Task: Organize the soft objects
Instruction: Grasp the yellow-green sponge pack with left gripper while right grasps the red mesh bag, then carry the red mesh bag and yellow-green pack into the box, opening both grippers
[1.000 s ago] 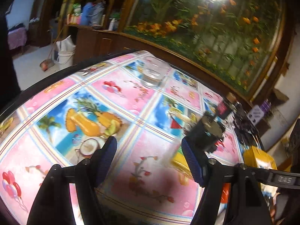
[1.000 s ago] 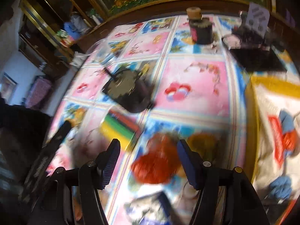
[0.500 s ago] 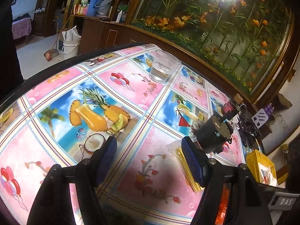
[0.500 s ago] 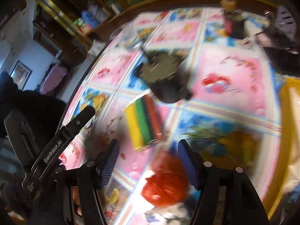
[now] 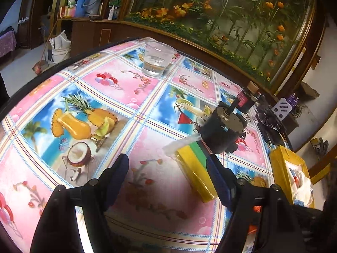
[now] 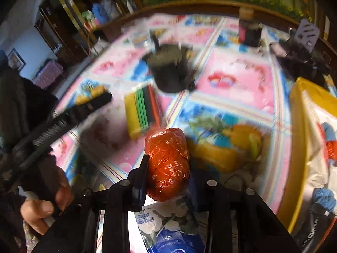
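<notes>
My right gripper (image 6: 167, 168) is shut on a red-orange yarn ball in clear wrap (image 6: 167, 160), held above the patterned tablecloth (image 6: 238, 80). A yellow box (image 6: 303, 130) at the right holds blue and red yarn balls (image 6: 328, 139) on white wrap; it also shows in the left wrist view (image 5: 282, 166). My left gripper (image 5: 168, 177) is open and empty, low over the tablecloth (image 5: 126, 88), with a pack of coloured sheets (image 5: 195, 168) just inside its right finger. The same pack (image 6: 142, 107) lies ahead of the right gripper.
A black motor-like cylinder (image 5: 223, 130) lies beyond the pack. A glass of water (image 5: 157, 59) stands at the far side. A dark bottle (image 5: 246, 99) and black cables (image 5: 271, 122) sit far right. A blue-and-white packet (image 6: 168, 227) lies under my right gripper.
My right gripper has closed on the red-orange yarn ball and lifted it. My left gripper has stayed open and shifted a little toward the coloured pack.
</notes>
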The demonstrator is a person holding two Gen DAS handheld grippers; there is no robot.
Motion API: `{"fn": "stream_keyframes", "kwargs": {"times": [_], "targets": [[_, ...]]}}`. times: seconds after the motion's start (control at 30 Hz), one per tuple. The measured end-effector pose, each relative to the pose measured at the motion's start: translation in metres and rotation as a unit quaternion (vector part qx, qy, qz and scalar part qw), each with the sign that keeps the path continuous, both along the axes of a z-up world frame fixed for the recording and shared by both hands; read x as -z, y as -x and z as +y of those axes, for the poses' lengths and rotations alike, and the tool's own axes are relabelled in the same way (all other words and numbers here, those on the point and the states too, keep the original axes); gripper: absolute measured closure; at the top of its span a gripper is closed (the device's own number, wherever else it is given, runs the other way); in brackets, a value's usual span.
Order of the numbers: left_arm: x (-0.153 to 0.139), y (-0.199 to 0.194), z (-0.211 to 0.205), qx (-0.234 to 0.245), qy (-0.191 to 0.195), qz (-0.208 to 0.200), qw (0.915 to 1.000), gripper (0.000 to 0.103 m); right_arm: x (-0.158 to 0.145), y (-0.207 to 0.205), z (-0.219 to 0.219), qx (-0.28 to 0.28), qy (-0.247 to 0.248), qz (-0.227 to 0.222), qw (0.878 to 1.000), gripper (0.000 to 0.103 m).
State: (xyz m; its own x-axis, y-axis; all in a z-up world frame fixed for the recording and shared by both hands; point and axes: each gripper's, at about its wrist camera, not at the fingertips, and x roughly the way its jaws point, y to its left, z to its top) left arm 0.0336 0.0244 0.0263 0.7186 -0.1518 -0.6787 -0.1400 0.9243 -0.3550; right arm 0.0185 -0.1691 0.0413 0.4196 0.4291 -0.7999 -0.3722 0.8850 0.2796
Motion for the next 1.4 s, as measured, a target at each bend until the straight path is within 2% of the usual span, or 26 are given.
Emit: {"fn": "stream_keyframes", "kwargs": {"times": [0.1, 0.23, 0.33, 0.43, 0.5, 0.57, 0.63, 0.7, 0.73, 0.77, 0.9, 0.97, 1.0, 1.07, 1.2, 1.4], "targets": [[0.004, -0.002, -0.003, 0.014, 0.020, 0.011, 0.9996, 0.025, -0.031, 0.010, -0.024, 0.000, -0.062, -0.064, 0.996, 0.067], [0.015, -0.010, -0.009, 0.027, 0.076, 0.040, 0.9959, 0.023, -0.061, 0.027, -0.057, -0.006, -0.093, -0.154, 0.984, 0.067], [0.015, -0.014, -0.020, 0.010, 0.075, 0.045, 0.9961, 0.023, -0.065, 0.038, -0.080, -0.002, -0.101, -0.185, 0.978, 0.067], [0.013, -0.022, -0.042, -0.007, 0.033, 0.058, 0.9978, 0.022, -0.065, 0.039, -0.100, 0.004, -0.116, -0.186, 0.976, 0.067], [0.014, -0.029, -0.057, -0.029, -0.013, 0.074, 0.9968, 0.020, -0.064, 0.039, -0.114, 0.008, -0.131, -0.184, 0.974, 0.067], [0.015, -0.034, -0.068, -0.043, -0.045, 0.084, 0.9945, 0.017, -0.064, 0.043, -0.130, 0.012, -0.145, -0.182, 0.973, 0.067], [0.017, -0.037, -0.074, -0.056, -0.082, 0.090, 0.9910, 0.018, -0.065, 0.045, -0.144, 0.019, -0.154, -0.181, 0.971, 0.067], [0.018, -0.036, -0.074, -0.065, -0.112, 0.088, 0.9877, 0.036, -0.067, 0.044, -0.158, 0.029, -0.170, -0.176, 0.969, 0.066], [0.017, -0.034, -0.071, -0.071, -0.123, 0.086, 0.9861, 0.063, -0.067, 0.045, -0.163, 0.034, -0.178, -0.176, 0.968, 0.066], [0.017, -0.033, -0.067, -0.076, -0.126, 0.086, 0.9853, 0.065, -0.067, 0.044, -0.168, 0.040, -0.187, -0.174, 0.966, 0.065], [0.012, -0.022, -0.048, -0.095, -0.097, 0.068, 0.9883, 0.066, -0.071, 0.046, -0.182, 0.065, -0.202, -0.179, 0.961, 0.065], [0.004, -0.015, -0.043, -0.092, -0.067, 0.042, 0.9926, 0.066, -0.073, 0.047, -0.189, 0.077, -0.202, -0.184, 0.959, 0.065], [-0.001, -0.013, -0.046, -0.087, -0.069, 0.028, 0.9935, 0.066, -0.074, 0.048, -0.194, 0.090, -0.190, -0.189, 0.959, 0.065], [-0.012, -0.007, -0.058, -0.066, -0.076, -0.006, 0.9949, 0.066, -0.076, 0.049, -0.205, 0.118, -0.173, -0.195, 0.958, 0.065], [-0.031, 0.006, -0.088, -0.019, -0.094, -0.063, 0.9934, 0.066, -0.074, 0.045, -0.236, 0.170, -0.177, -0.187, 0.951, 0.066], [-0.050, 0.020, -0.126, 0.059, -0.076, -0.117, 0.9885, 0.066, -0.067, 0.038, -0.275, 0.232, -0.186, -0.164, 0.941, 0.066]]}}
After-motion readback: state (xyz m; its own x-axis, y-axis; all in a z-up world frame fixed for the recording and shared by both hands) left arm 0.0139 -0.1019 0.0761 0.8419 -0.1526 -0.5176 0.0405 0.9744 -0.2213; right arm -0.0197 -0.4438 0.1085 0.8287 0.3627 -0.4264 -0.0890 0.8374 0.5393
